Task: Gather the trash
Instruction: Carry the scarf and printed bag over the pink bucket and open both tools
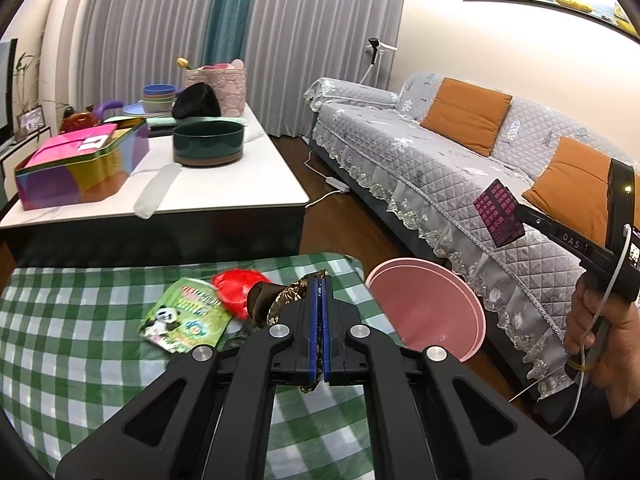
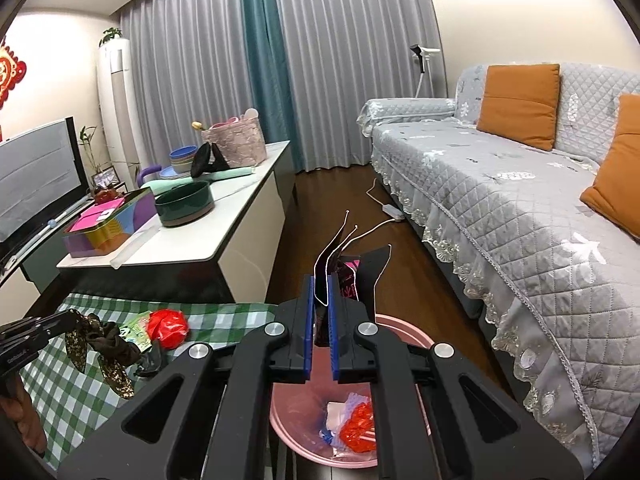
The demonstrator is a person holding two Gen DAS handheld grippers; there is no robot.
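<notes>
My left gripper (image 1: 320, 279) is shut on a brown floral cloth scrap (image 1: 285, 299), held just above the green checked table (image 1: 80, 320). In the right wrist view this left gripper (image 2: 69, 319) enters from the left with the floral cloth scrap (image 2: 102, 350) dangling from it. My right gripper (image 2: 320, 280) is shut on a dark wrapper with pink print (image 2: 348, 280), above the pink bin (image 2: 290, 414), which holds several bits of trash. A green panda packet (image 1: 184, 316) and a red crumpled bag (image 1: 236, 289) lie on the checked cloth.
A white coffee table (image 1: 224, 188) behind carries a colourful tin box (image 1: 80, 168), a dark green pot (image 1: 208, 142) and stacked bowls. A grey quilted sofa (image 2: 520, 208) with orange cushions runs along the right. A power strip (image 2: 394, 211) and cable lie on the wooden floor.
</notes>
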